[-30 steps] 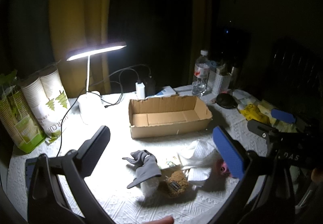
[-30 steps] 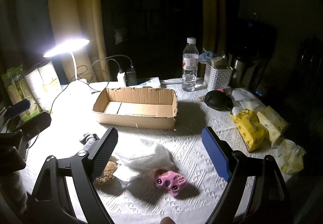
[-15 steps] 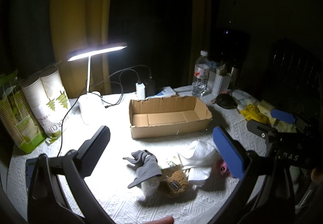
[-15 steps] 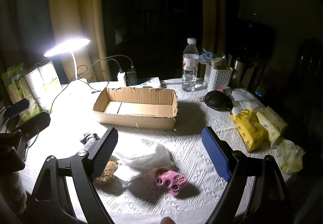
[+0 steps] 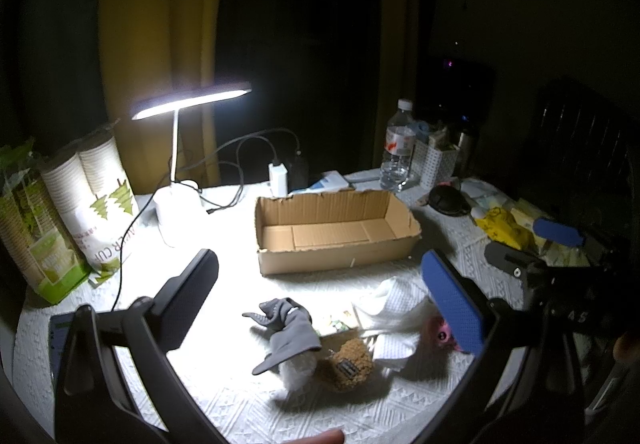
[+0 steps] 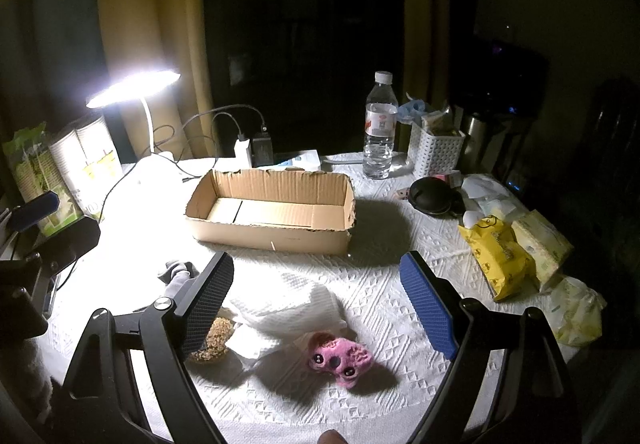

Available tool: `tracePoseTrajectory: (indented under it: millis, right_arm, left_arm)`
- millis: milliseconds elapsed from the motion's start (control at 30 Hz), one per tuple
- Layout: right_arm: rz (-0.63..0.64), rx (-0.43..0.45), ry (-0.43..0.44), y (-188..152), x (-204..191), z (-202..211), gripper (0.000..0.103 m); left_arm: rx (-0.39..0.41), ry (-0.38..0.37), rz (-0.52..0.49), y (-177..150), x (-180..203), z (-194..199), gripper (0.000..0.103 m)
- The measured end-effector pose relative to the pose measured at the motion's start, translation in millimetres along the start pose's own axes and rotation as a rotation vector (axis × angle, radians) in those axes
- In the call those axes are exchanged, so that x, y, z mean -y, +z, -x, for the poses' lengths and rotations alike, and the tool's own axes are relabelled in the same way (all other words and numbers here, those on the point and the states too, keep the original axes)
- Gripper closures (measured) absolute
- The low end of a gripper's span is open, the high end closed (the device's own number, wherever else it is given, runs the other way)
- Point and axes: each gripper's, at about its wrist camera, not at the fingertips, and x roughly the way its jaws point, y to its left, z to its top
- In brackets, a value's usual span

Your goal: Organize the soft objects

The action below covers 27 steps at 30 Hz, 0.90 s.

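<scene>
An empty cardboard box [image 5: 336, 232] [image 6: 272, 212] sits mid-table. In front of it lie a grey glove [image 5: 286, 328] [image 6: 176, 272], a white fluffy piece [image 5: 296, 368], a brown plush [image 5: 348, 362] [image 6: 212, 338], a white cloth [image 5: 394, 302] [image 6: 288, 304] and a pink plush [image 6: 340, 356] [image 5: 438, 330]. My left gripper [image 5: 320, 308] is open and empty above the glove. My right gripper [image 6: 316, 304] is open and empty above the cloth and pink plush.
A lit desk lamp [image 5: 176, 148] and paper cup sleeves [image 5: 92, 204] stand at the left. A water bottle [image 6: 380, 128], white basket [image 6: 438, 152], black case [image 6: 432, 196] and yellow packets [image 6: 500, 256] are at the back right. Cables and chargers [image 6: 252, 144] lie behind the box.
Almost nothing has changed; both views have shifted only slightly and both grippers stay open.
</scene>
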Motion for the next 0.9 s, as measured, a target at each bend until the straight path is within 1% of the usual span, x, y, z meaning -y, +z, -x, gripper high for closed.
tracePoseTrajectory:
  millis: [167, 300, 467, 667, 900]
  right_arm:
    - [-0.003, -0.014, 0.003, -2.0, -0.1, -7.0, 0.015]
    - [0.008, -0.035, 0.0, -4.7, 1.4, -20.6, 0.015]
    - [0.044, -0.077, 0.0, -19.3, 0.5, -41.8, 0.015]
    - [0.036, -0.133, 0.018, -37.0, 2.8, -65.0, 0.015]
    - [0.023, -0.212, 0.022, -57.8, 14.9, -92.7, 0.016]
  left_arm:
    - [-0.023, -0.008, 0.005, 4.9, -4.5, -6.5, 0.001]
    - [-0.049, -0.013, 0.022, -0.8, -10.3, -18.4, 0.001]
    - [-0.109, -0.002, 0.024, -22.1, -15.4, -41.2, 0.001]
    - [-0.168, 0.021, -0.004, -46.7, -21.5, -63.7, 0.001]
    - [-0.254, 0.051, 0.019, -78.3, -39.7, -90.5, 0.001]
